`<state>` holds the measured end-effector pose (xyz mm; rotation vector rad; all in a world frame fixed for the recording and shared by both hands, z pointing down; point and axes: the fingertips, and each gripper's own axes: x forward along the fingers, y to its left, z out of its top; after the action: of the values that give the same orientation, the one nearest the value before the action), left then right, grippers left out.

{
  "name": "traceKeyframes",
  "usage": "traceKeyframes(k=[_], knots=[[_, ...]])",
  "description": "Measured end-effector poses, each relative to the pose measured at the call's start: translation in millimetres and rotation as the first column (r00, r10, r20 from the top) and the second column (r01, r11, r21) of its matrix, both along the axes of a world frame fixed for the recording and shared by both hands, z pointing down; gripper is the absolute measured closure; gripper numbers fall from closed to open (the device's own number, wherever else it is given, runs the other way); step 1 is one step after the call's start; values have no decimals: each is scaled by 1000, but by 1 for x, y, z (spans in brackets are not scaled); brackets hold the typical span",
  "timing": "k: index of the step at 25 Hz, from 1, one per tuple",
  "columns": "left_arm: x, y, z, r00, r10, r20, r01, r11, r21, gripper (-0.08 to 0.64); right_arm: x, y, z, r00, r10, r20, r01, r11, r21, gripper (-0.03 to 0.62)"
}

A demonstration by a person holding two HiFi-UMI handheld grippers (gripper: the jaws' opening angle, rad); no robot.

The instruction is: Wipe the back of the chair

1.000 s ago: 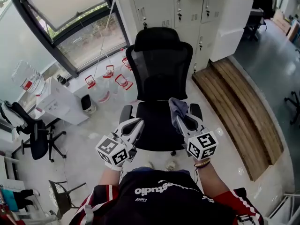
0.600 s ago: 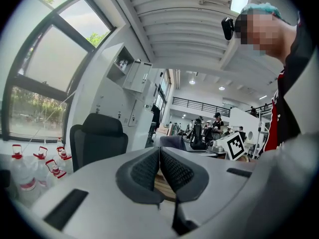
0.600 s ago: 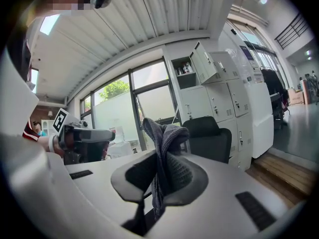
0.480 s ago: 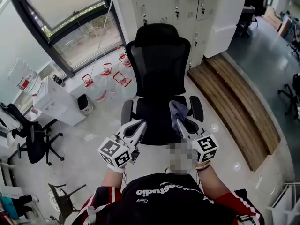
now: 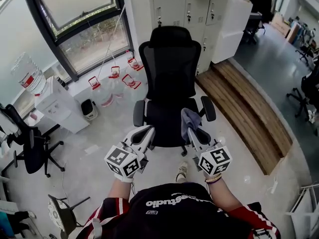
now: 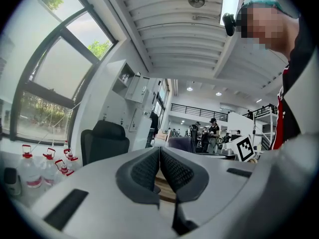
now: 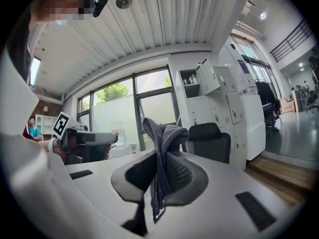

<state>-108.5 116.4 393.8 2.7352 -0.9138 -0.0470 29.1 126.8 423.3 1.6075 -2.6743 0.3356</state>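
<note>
A black office chair (image 5: pixel 170 78) with a mesh back and headrest faces me in the head view; it also shows as the chair (image 6: pixel 102 143) in the left gripper view and the chair (image 7: pixel 209 139) in the right gripper view. My right gripper (image 5: pixel 193 129) is shut on a grey cloth (image 5: pixel 189 118) near the seat's front right, short of the backrest; the cloth (image 7: pixel 162 156) hangs between its jaws. My left gripper (image 5: pixel 145 133) is shut and holds nothing, near the seat's front left.
Water jugs with red handles (image 5: pixel 112 83) stand by the window at the left. Grey lockers (image 5: pixel 189 9) are behind the chair. A wooden step (image 5: pixel 239 108) runs on the right. Another black chair (image 5: pixel 30 148) and a white cabinet (image 5: pixel 57 106) are at the left.
The view has drawn back: the chair now looks smaller and farther up the picture. Both grippers keep their pose, the right still holding the cloth.
</note>
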Motion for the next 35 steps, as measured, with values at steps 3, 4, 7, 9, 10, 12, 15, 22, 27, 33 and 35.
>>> traceKeyframes(k=[3,4,7,9,10,12,15,22,27,33,35], knots=[[-10,22,-2,1000,15,-6,-15,1000,7,535,-10,24,-5,1000,27,-4,-27,999,18,535],[-13,28,-3,1000,19,-6,-19,1000,10,535,-13,31,-7,999,38,-5,-38,999,24,535],[-17,43,-2,1000,24,-8,-24,1000,16,535,-18,50,-12,998,61,-15,-60,997,46,535],[-18,52,-1,1000,27,-16,-27,1000,14,535,-20,62,-13,997,68,-25,-67,996,58,535],[-18,55,0,999,30,-19,-30,999,14,535,-21,68,-13,997,72,-30,-70,996,61,535],[-19,63,1,999,41,-23,-40,999,14,535,-23,78,-13,996,84,-37,-82,994,68,535],[-19,72,-2,998,62,-26,-62,998,18,535,-25,90,-17,994,102,-38,-99,992,78,535],[-11,88,-4,995,101,-23,-100,994,39,535,-25,110,-27,991,121,-64,-114,987,111,534],[-8,98,-9,994,111,-22,-110,992,56,535,-25,122,-33,991,120,-53,-113,987,114,534],[-5,105,-12,993,119,-25,-117,991,62,535,-29,129,-35,993,107,-50,-101,988,114,534],[-3,106,-14,992,124,-29,-122,991,63,535,-29,130,-37,993,107,-53,-100,988,117,534]])
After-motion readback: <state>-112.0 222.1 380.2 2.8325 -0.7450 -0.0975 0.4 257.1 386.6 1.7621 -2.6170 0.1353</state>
